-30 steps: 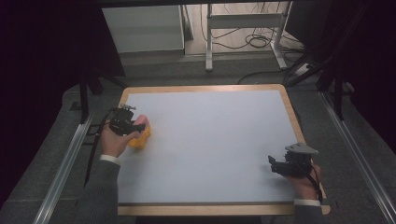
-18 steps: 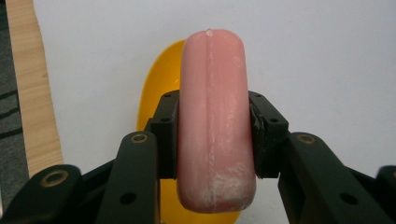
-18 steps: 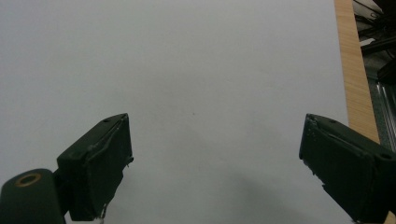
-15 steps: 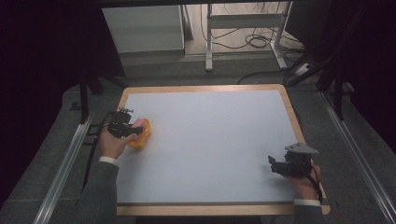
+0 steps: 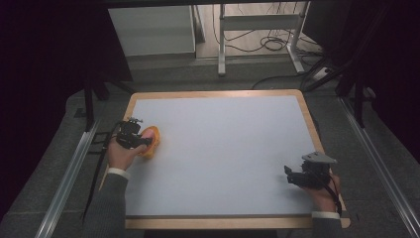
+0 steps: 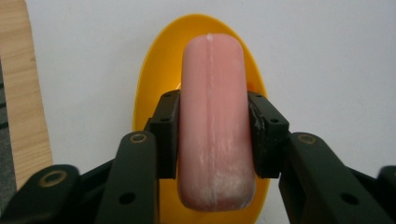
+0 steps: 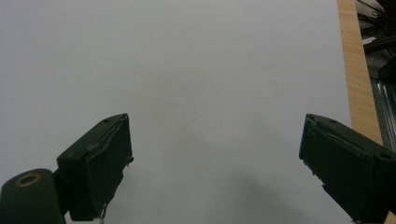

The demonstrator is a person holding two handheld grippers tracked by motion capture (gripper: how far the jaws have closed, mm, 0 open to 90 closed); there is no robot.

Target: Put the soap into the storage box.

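A pink bar of soap (image 6: 213,121) is clamped between the jaws of my left gripper (image 6: 213,135), which is shut on it just above a yellow oval soap dish (image 6: 154,88). From the high view the left gripper (image 5: 143,139) is near the table's left edge, over the yellow dish (image 5: 152,141). At the table's front right my right gripper (image 5: 292,176) rests low over the white surface. Its jaws stand wide apart with nothing between them, as the right gripper (image 7: 215,163) view confirms.
The white tabletop (image 5: 228,148) has a wooden rim (image 5: 213,93). Metal rails (image 5: 69,173) run along both sides of the table. A white cabinet (image 5: 151,29) and a table frame with cables (image 5: 257,25) stand on the floor beyond.
My left gripper with the soap has shifted slightly toward the person and the left edge, staying over the yellow dish. The right gripper has not moved.
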